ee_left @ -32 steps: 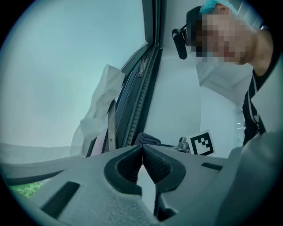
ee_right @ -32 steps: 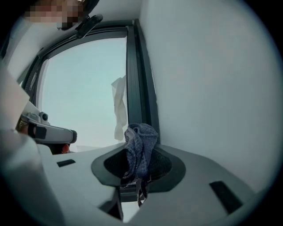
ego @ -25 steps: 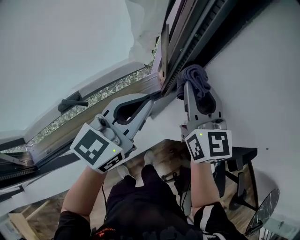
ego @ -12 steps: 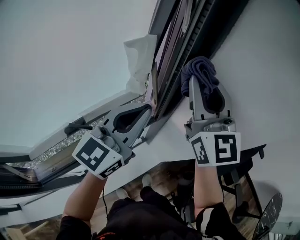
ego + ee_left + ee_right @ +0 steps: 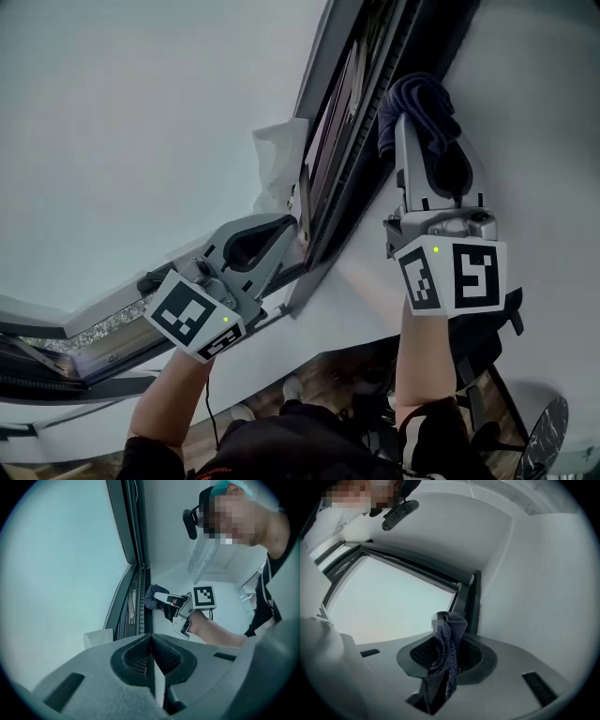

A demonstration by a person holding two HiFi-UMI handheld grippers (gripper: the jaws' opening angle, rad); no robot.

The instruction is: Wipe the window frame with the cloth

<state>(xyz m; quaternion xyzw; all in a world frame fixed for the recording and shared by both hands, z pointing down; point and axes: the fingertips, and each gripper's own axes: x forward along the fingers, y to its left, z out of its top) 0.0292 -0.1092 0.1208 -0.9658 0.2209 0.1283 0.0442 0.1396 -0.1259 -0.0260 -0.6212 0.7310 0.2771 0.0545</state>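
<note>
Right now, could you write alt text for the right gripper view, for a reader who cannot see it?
The right gripper has its jaws shut on a dark blue cloth near a dark window frame. Pale glass lies left of the frame, a white wall right of it.

A plain indoor room, shown by white wall (image 5: 534,122) and dark-framed window (image 5: 187,122).
</note>
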